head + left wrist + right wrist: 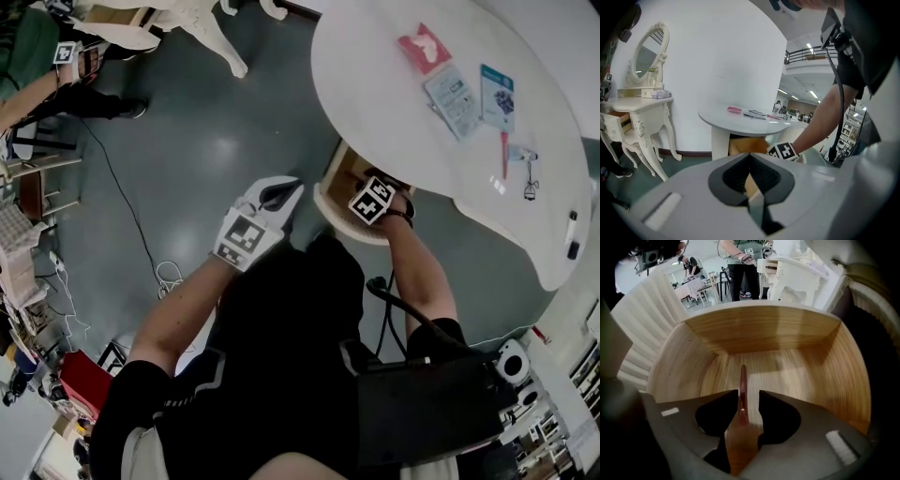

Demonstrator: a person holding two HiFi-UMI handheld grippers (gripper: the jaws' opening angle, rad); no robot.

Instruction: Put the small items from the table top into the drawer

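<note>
Okay, right claw (749, 397) points down into the open wooden drawer (764, 329), jaws apart. Thin reddish stick-like item (743, 380) stands between the jaws with a gap on each side, pads not pressing it. Its far end runs past the tips, over the drawer floor. Can't tell whether it rests on the floor.

Left claw (751, 161) has its jaws together with nothing between them. It is in the air, apart from the drawer and left of the right claw, aimed toward the round white surface (740, 123).

In the head view the right claw is down in the drawer, just under the surface edge.

Items on the surface, all beyond the right claw and to its right:
- pink packet (424, 47), farthest away
- pale blue packet (453, 96), just beside a blue-and-white card (497, 96)
- red pen (504, 155), nearer than the card
- black marker (573, 239), at the far right rim, well apart from both claws

White dressing table (642, 101) with an oval mirror stands off to the left of the left claw.
</note>
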